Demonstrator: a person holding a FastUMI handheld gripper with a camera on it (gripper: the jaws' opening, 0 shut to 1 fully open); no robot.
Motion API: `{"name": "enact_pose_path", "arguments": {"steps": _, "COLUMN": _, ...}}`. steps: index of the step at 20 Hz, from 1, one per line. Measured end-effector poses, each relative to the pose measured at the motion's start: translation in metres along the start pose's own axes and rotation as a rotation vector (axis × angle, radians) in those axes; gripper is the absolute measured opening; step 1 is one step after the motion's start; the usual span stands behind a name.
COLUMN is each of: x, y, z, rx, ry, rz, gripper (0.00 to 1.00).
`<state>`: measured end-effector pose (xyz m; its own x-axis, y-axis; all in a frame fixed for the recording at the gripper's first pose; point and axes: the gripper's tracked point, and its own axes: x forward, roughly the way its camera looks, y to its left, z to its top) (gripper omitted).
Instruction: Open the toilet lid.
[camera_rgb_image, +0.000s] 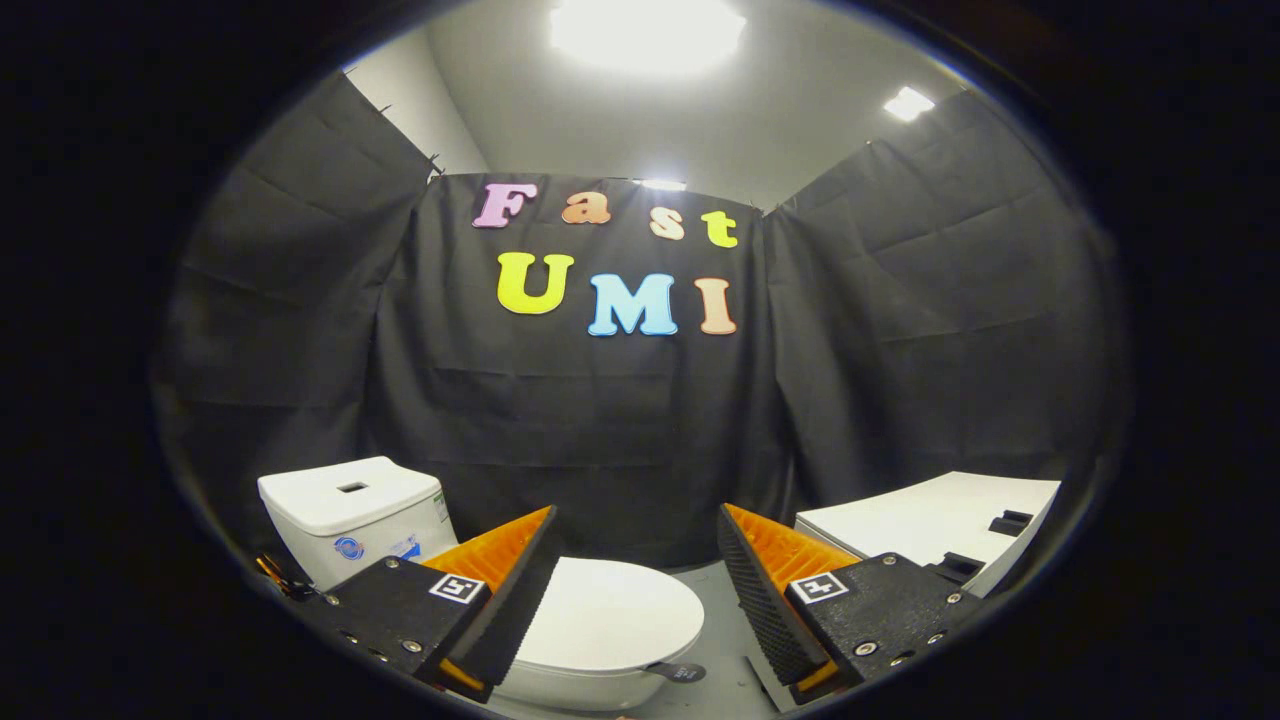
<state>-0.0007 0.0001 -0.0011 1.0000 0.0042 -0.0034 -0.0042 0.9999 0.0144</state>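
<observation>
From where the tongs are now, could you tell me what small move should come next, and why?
Probably lower the open tongs toward the front edge of the closed white oval toilet lid: the lid lies flat just ahead, below the fingers, which touch nothing.

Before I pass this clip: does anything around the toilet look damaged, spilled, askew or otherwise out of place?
Nothing stands out. The toilet lid lies flat and closed on the bowl, and the tank sits squarely behind it. The gripper hangs above the lid with its jaws open, holding nothing. A white board lies to the right.
</observation>
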Motion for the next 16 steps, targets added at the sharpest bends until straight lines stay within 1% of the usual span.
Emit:
{"name": "enact_pose_path", "arguments": {"steps": 9, "x": 0.002, "y": -0.002, "z": 0.001, "rx": 0.001, "ry": -0.003, "rz": -0.004, "gripper": 0.95}}
{"name": "enact_pose_path", "arguments": {"steps": 13, "x": 0.009, "y": 0.0, "z": -0.005, "rx": 0.102, "ry": -0.001, "rz": 0.009, "gripper": 0.95}}
{"name": "enact_pose_path", "arguments": {"steps": 16, "x": 0.017, "y": -0.009, "z": -0.018, "rx": 0.183, "ry": 0.01, "rz": -0.011, "gripper": 0.95}}
